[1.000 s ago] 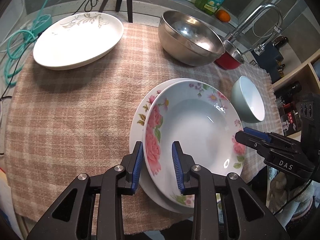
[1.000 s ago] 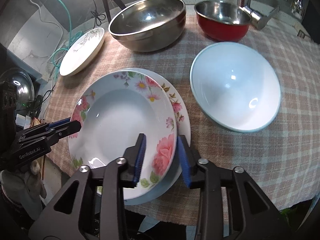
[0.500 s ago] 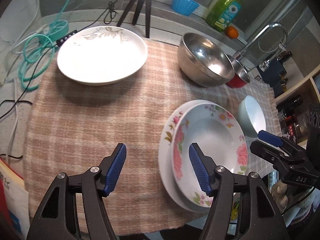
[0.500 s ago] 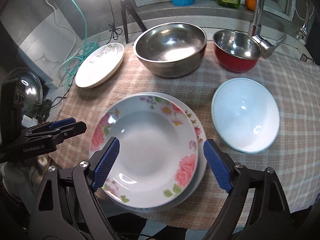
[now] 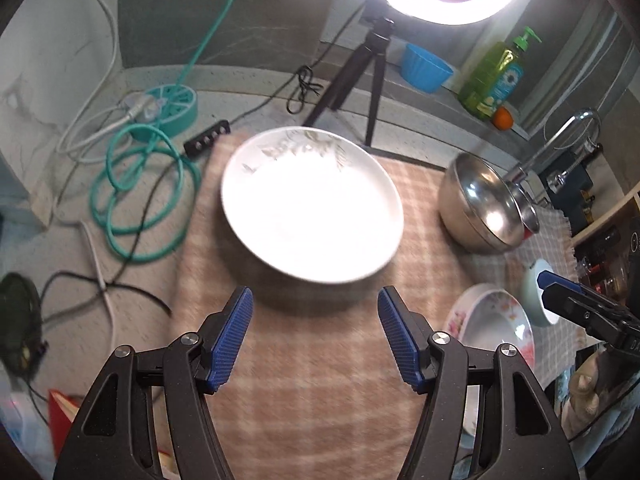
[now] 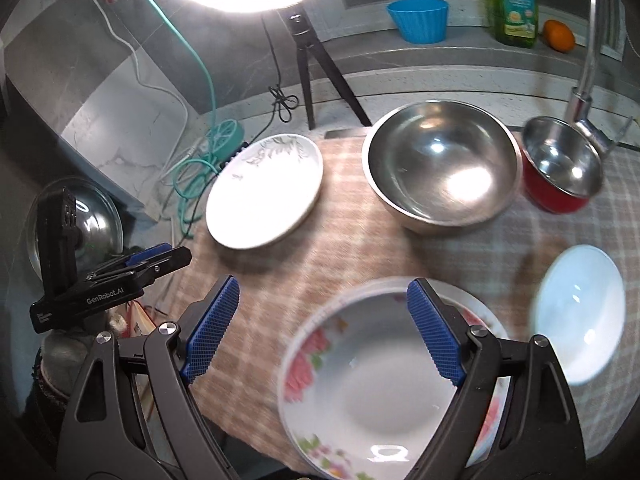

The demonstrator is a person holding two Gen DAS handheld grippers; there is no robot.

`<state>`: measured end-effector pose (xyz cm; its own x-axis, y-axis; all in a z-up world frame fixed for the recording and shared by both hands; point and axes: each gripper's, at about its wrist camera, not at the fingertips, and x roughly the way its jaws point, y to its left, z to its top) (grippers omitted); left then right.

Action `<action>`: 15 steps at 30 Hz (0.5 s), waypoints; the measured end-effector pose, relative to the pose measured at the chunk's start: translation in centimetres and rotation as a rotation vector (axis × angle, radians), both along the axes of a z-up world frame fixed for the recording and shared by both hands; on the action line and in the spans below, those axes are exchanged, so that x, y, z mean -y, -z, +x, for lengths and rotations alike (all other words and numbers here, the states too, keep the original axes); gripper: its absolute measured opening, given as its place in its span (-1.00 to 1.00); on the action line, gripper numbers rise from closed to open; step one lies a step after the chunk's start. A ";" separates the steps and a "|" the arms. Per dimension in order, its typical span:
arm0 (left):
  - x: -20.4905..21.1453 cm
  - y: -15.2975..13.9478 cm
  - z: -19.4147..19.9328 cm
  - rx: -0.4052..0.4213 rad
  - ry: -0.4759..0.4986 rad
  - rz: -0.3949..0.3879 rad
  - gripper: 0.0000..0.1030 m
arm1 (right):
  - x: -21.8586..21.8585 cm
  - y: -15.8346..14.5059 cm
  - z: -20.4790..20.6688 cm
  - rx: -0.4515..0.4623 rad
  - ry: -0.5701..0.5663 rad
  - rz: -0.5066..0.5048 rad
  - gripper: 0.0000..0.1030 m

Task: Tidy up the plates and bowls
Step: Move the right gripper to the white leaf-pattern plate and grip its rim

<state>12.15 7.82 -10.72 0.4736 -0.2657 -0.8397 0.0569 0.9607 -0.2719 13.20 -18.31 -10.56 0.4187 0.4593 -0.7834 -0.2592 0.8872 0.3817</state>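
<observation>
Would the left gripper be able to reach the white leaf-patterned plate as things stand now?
Probably yes. The left gripper is open, pointed at the white leaf-patterned plate, with only bare checked cloth between them.

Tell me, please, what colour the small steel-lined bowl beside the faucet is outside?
Red outside; the small steel-lined bowl shows best in the right wrist view.

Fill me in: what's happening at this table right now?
A person is sorting dishes with two tools. The left hand-held gripper is open and empty, facing the white leaf-pattern plate. The right hand-held gripper is also open and empty, above the floral plates, which sit stacked on the checked cloth. Nothing is held.
</observation>
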 end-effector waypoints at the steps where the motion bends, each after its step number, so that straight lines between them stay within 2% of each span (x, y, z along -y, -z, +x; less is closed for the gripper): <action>1: -0.4 0.0 0.6 0.000 0.001 0.004 0.26 | -0.7 0.1 0.7 -0.004 0.000 0.005 0.71; 6: -2.5 0.7 4.1 -0.021 0.004 0.012 0.26 | -2.4 1.3 3.6 -0.048 0.020 0.047 0.71; 9: -3.2 1.1 6.0 -0.020 0.004 0.033 0.25 | -3.1 2.2 5.4 -0.064 0.041 0.044 0.71; 15: -3.6 2.8 9.4 -0.048 0.000 0.018 0.25 | -4.4 4.4 8.1 -0.081 0.058 0.006 0.71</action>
<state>21.53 11.46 -13.56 0.4325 -0.2507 -0.8661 0.0445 0.9653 -0.2572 21.30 -13.93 -14.97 0.3797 0.4407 -0.8134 -0.1755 0.8976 0.4043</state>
